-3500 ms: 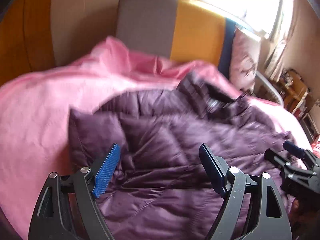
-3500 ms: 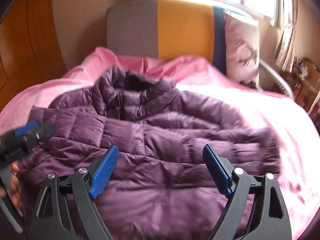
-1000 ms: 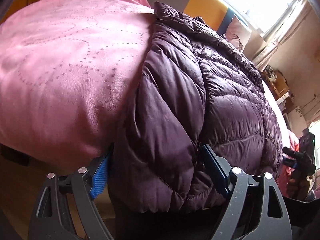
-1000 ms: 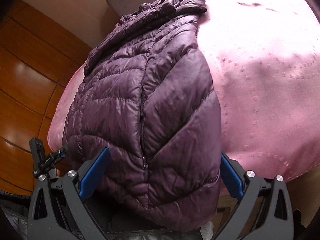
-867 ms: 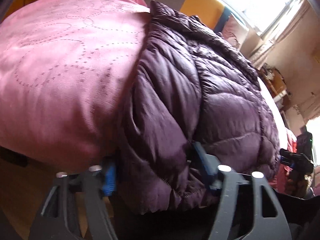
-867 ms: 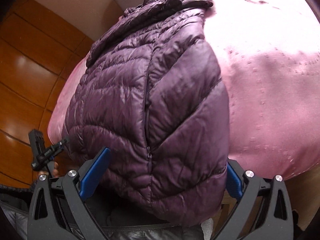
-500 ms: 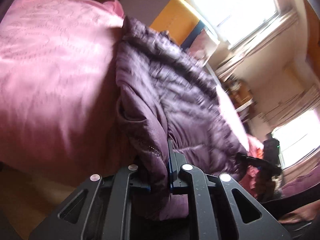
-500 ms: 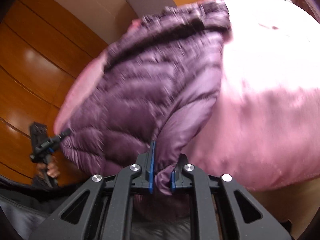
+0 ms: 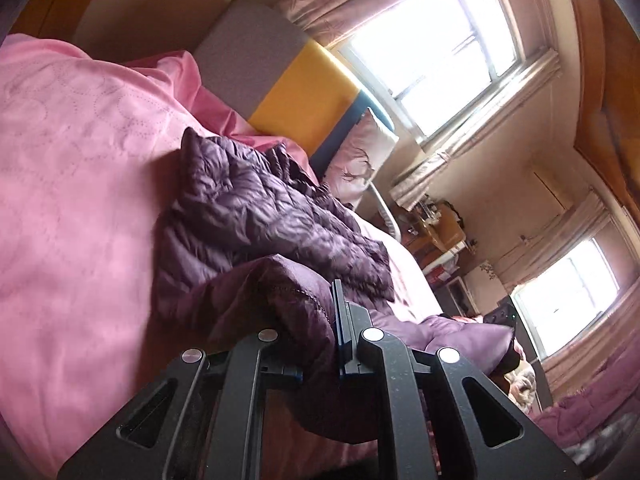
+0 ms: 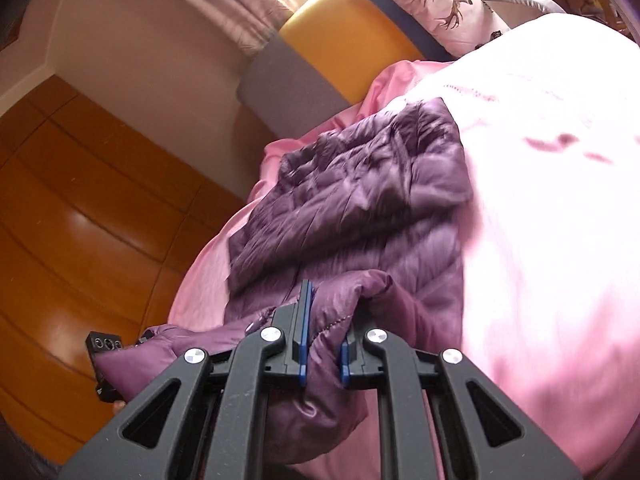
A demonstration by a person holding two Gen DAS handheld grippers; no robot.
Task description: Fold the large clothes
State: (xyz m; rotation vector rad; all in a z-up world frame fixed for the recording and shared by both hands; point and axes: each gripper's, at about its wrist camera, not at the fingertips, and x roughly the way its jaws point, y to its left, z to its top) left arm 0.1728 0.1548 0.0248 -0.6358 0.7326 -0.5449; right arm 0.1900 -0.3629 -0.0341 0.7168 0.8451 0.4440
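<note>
both tongs pinching jacket hem

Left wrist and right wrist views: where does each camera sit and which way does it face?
Left wrist: behind the left gripper, shut on the purple jacket, facing the headboard and windows.
Right wrist: behind the right gripper, shut on the jacket hem, facing the headboard and wooden wall.
Shared: jacket, pink bedcover, headboard, deer pillow.

bed under pink quilt; purple puffer jacket on quilt, deer-print pillow at headboard.
</note>
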